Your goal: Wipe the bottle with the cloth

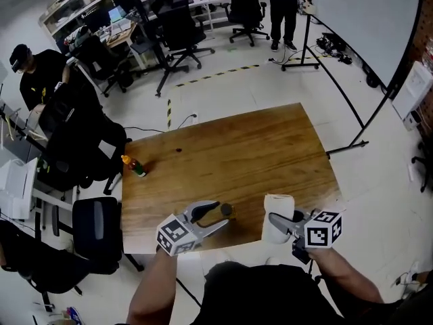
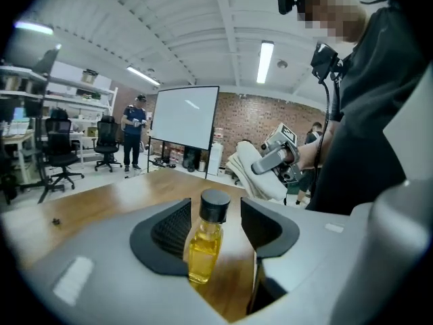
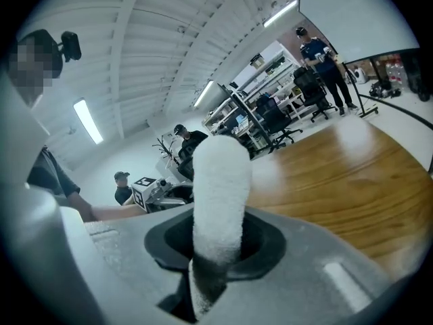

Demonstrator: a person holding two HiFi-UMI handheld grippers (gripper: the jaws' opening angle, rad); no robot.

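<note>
At the near edge of the wooden table (image 1: 237,147) we have the bottle (image 2: 204,246) standing upright, just in from the rim. It is small and clear, filled with yellow liquid, and closed with a black cap.

Our left gripper (image 1: 222,213) reaches round it from the left side. Its two fingers stand wide apart with the bottle between them. In the left gripper view a strip of bare wood shows between the bottle and the right-hand finger. The bottle sits close to the other finger, and we cannot tell whether it touches that pad. Nothing squeezes it, so it stands on the table by its own weight.

Our right gripper (image 3: 215,252) has its fingers closed tight on the cloth (image 1: 278,215), a white folded towel that rises out of the jaws as a thick roll. From the head view the cloth hangs just to the right of the bottle, near it but apart from it, over the table's near edge.

Farther off, a second bottle with an orange top (image 1: 134,165) lies by the table's left edge, well apart from ours. A small dark speck (image 1: 178,149) sits on the wood beyond it. A black chair (image 1: 95,225) stands beside the table's left side, and a white screen (image 1: 365,19) on a stand fills the far right corner. One person (image 1: 283,5) stands at the back of the room, and another in a black cap (image 1: 30,73) sits at the left.
</note>
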